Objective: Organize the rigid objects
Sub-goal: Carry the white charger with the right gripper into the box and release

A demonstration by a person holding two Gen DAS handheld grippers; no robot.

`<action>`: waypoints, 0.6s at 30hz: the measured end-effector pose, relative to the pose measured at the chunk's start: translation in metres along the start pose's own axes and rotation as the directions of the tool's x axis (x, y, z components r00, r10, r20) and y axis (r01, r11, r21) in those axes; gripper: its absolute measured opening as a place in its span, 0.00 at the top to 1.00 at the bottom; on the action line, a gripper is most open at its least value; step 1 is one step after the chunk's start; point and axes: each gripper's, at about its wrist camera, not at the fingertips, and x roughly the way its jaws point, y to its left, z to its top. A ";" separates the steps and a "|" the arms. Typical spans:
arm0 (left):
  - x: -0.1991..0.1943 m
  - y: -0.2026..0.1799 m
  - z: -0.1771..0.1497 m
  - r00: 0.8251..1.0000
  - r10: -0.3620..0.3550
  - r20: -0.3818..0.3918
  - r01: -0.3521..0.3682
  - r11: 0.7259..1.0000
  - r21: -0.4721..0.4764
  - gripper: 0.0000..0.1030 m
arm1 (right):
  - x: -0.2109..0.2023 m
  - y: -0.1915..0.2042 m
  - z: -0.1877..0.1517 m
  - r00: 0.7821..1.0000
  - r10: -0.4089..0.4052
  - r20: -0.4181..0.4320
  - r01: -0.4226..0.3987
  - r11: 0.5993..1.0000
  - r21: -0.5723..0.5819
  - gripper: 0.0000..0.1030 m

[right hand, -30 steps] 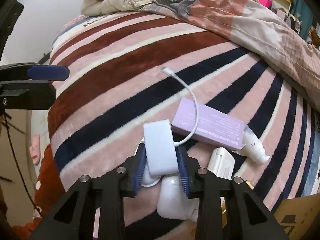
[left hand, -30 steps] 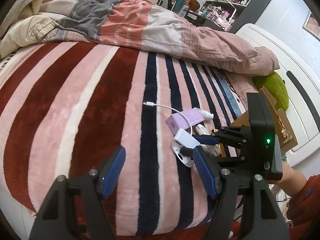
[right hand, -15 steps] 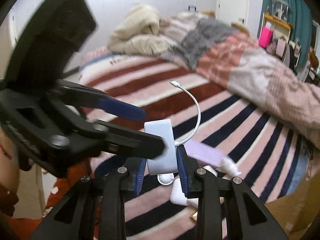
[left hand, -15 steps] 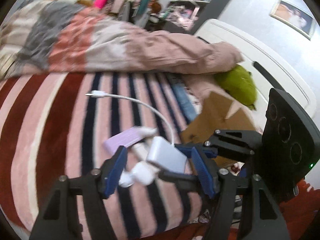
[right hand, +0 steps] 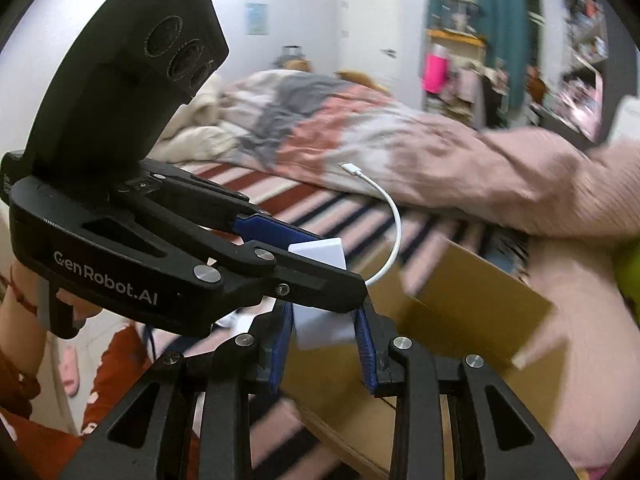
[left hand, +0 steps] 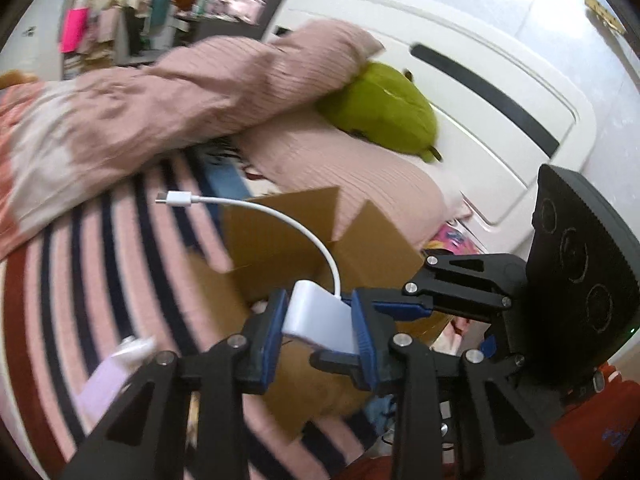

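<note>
White adapter [left hand: 320, 318] prob. between both grippers' jaws.

Both grippers are raised and meet crosswise. The left gripper [left hand: 319, 322] has its blue pads pressed on the white adapter [left hand: 320, 320]. The right gripper [right hand: 324, 330] has its pads at the same adapter's sides. A hand [right hand: 16, 300] holds the left gripper's handle.

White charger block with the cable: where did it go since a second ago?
The white charger block rose off the striped blanket and now hangs over the open cardboard box. The left gripper, open before, has closed on it; the right gripper still clamps it. The purple box stayed on the blanket.
</note>
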 end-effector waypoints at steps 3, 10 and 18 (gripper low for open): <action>0.028 -0.009 0.010 0.998 -0.026 -0.058 0.026 1.000 0.000 0.71 | -0.007 -0.024 -0.010 0.998 -0.035 -0.050 0.037 0.998 0.042 0.76; 0.053 -0.012 0.012 0.991 0.005 -0.132 -0.007 1.000 -0.015 0.51 | 0.003 -0.050 -0.023 0.981 -0.044 -0.189 0.058 0.996 0.069 0.75; 0.016 0.008 0.003 0.996 0.064 -0.067 -0.067 0.997 -0.044 0.39 | 0.001 -0.048 -0.026 0.976 -0.070 -0.204 0.084 0.995 0.059 0.60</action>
